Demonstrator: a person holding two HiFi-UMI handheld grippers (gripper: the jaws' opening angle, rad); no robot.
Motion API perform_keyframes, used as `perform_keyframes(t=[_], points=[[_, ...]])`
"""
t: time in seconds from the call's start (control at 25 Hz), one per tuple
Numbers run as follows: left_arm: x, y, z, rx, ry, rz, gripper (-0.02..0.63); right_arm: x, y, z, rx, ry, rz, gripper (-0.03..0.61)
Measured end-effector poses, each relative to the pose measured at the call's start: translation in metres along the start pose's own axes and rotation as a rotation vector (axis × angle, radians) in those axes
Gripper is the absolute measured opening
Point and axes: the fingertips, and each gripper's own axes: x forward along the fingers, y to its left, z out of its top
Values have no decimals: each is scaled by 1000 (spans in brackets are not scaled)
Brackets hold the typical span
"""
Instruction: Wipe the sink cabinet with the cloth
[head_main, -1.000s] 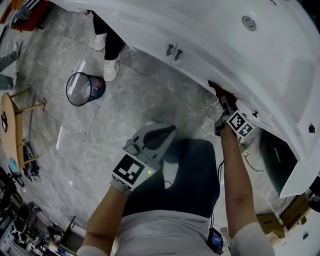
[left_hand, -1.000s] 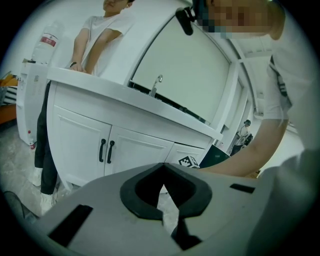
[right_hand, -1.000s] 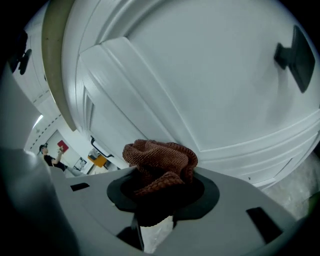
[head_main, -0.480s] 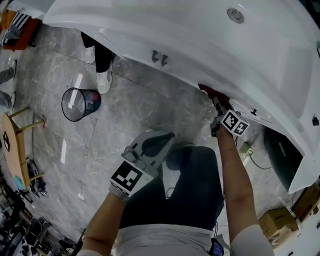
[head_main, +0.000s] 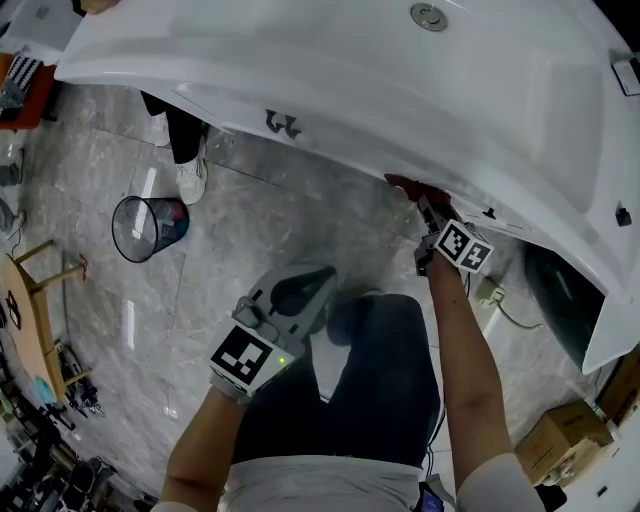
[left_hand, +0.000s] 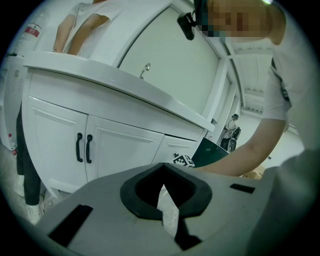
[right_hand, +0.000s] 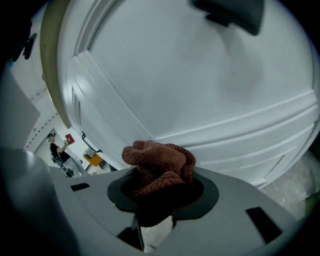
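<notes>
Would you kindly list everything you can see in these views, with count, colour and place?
sink cabinet: one, white, in front of the person
door handles: two, black, side by side on the cabinet doors
cloth: one, reddish-brown, bunched at the cabinet front
waste bin: one, black mesh, on the floor at left
floor: grey marble tiles
cardboard box: one, brown, on the floor at lower right
bystander: one, dark trousers, white shoes, beside the cabinet
left gripper: grey, jaws together, nothing between them
right gripper: grey, shut on the cloth
</notes>
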Motion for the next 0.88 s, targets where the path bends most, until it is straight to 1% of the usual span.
perform_keyframes(t=[0.16, 0.4, 0.6, 0.76, 0.88], points=[[12, -12, 0, 18, 11, -22, 11, -29, -45, 8, 10, -27, -65, 143], [39, -38, -8, 36, 45, -79, 11, -74, -107, 22, -22, -29, -128, 143], [56, -58, -12, 57, 60, -127, 11, -115, -160, 32, -9, -38, -207, 143], [69, -69, -12, 56, 78, -145, 11, -139, -189, 41, 7, -54, -256, 143], [76, -77, -10, 63, 76, -160, 11, -146, -194, 44, 7, -54, -264, 143]])
